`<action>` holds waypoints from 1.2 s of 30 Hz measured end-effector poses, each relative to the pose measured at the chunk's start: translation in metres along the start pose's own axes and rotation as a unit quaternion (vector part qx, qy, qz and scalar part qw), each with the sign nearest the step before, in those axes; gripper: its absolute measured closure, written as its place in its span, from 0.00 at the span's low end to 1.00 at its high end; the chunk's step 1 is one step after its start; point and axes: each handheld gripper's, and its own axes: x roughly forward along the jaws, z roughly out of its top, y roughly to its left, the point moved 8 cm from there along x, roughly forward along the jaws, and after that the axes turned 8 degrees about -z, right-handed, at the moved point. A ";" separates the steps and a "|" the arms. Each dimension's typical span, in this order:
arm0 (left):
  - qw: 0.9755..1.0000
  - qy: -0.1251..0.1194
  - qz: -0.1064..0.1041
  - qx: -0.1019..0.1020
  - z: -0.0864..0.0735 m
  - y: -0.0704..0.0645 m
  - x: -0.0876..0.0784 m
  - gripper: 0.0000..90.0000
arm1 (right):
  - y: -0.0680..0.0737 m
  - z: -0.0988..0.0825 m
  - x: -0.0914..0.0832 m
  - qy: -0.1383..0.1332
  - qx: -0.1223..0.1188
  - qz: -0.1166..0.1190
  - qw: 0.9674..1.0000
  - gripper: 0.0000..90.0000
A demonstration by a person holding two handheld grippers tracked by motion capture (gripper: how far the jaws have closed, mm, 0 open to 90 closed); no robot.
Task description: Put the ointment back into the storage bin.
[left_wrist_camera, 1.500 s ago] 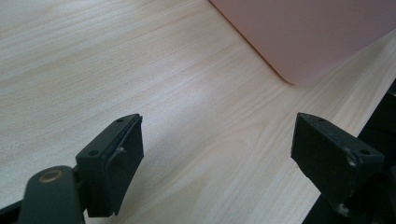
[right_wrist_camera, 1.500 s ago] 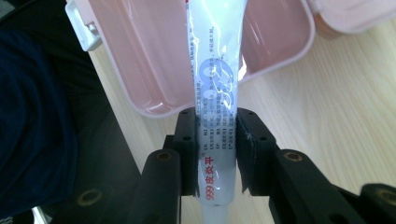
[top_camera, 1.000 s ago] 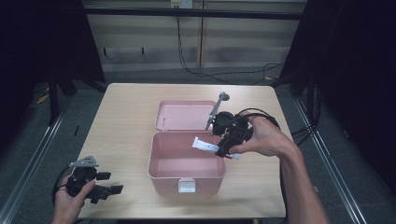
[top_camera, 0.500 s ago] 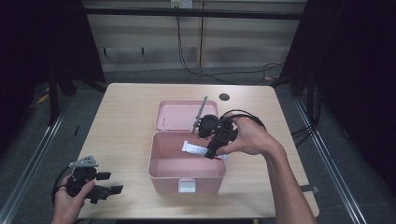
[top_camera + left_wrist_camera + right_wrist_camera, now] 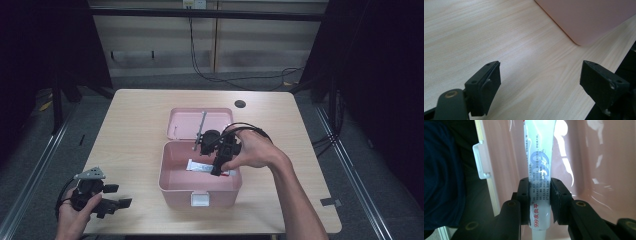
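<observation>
Both hands low; right hand-held gripper point(image 5: 540, 202) clamps tube point(image 5: 540, 157) over box point(image 5: 170, 177).

Tube point(image 5: 539, 170) cap end cut off, print unreadable.

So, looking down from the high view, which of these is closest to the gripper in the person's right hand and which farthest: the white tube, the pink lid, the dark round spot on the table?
From the right gripper:
1. White tube: clamped in its jaws, inside the pink box.
2. Pink lid: lying open just behind the box.
3. Dark round spot: near the table's far edge.
</observation>
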 end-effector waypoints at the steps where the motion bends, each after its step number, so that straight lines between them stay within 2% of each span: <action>1: 1.000 -0.001 0.000 0.000 0.000 0.000 0.000 0.19 | 0.001 0.001 0.002 -0.001 -0.004 0.002 1.000 0.80; 10: 1.000 -0.001 0.000 0.001 0.000 0.000 0.000 0.19 | 0.007 0.011 0.017 0.006 -0.025 0.018 0.999 0.80; 16: 1.000 0.000 0.000 0.001 0.000 0.000 0.000 0.19 | 0.009 0.013 0.025 0.020 -0.024 0.025 0.999 0.79; 19: 1.000 0.000 0.000 0.001 0.000 0.000 0.000 0.19 | 0.011 0.015 0.029 0.025 -0.032 0.028 0.999 0.79; 29: 1.000 -0.002 -0.001 0.001 0.000 0.001 -0.003 0.19 | 0.014 0.014 0.041 0.027 -0.030 0.042 0.998 0.79; 36: 1.000 -0.001 0.000 0.001 0.000 0.000 -0.001 0.19 | 0.017 0.014 0.052 0.031 -0.042 0.050 0.997 0.79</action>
